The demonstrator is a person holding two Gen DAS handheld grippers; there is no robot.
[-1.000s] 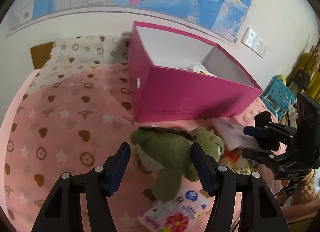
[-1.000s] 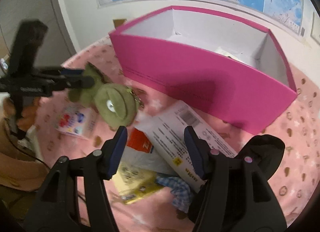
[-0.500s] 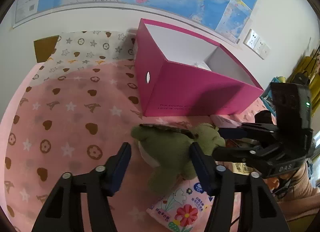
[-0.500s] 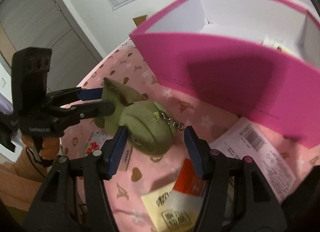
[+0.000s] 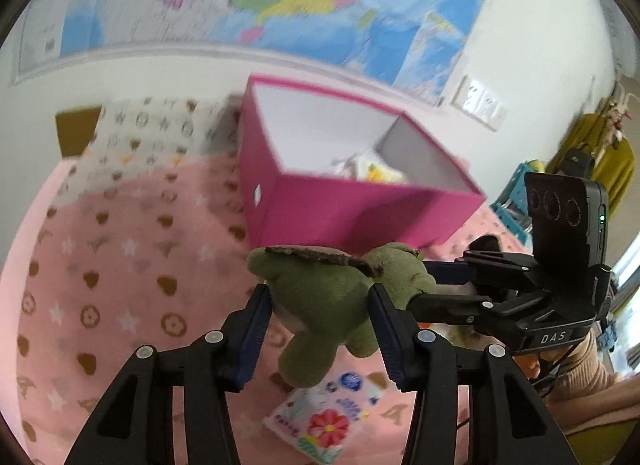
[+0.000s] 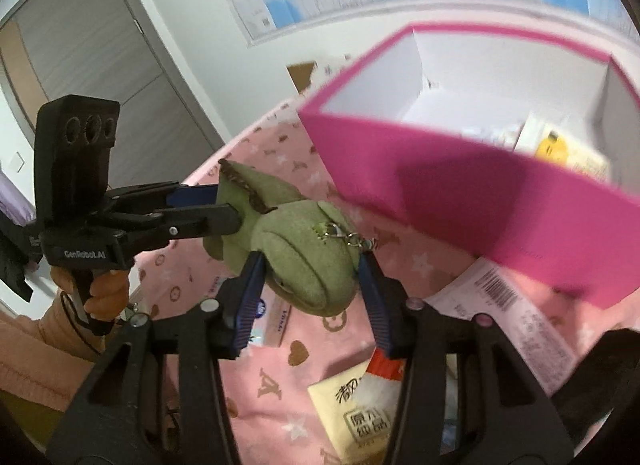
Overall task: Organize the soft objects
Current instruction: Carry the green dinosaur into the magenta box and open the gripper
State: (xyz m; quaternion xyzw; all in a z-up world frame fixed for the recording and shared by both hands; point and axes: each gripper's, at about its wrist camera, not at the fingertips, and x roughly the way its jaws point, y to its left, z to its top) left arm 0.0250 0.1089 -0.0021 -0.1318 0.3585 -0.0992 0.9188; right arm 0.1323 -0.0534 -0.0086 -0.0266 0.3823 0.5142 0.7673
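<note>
2 hand-held grippers are now on the green plush toy (image 5: 328, 297), where a second ago only the left one bracketed it and the right one was over the paper packets. Toy has come up off the pink bedspread (image 5: 100, 265): it lay on the cloth before, now it hangs clear of it in both views.

Left hand-held gripper (image 5: 320, 329): jaws closing, pads pressing the toy's body from both sides. Right hand-held gripper (image 6: 310, 293): jaws closing too, with the toy's head between them and both pads against it; the keychain clasp (image 6: 348, 239) sits on top of the head, just beside the far pad.

Reading: pickup is done, toy is carried by 2 grips, next step is likely the transfer into the pink box (image 5: 360, 209). Box is open-topped, with a few packets already inside.

Location: toy is in the air just in front of the box's near wall, near the bed's front edge. Flower-print tissue pack (image 5: 324, 421) lies on the bedspread right under it; more packets (image 6: 352, 405) lie toward the right side.

Pose: both hand-held grippers angle down toward the bed and meet at roughly a right angle, left on the rear half, right on the head. Person's sleeve (image 6: 36, 349) shows behind the left unit.

Risk: both hands must move together or the toy gets stretched.
</note>
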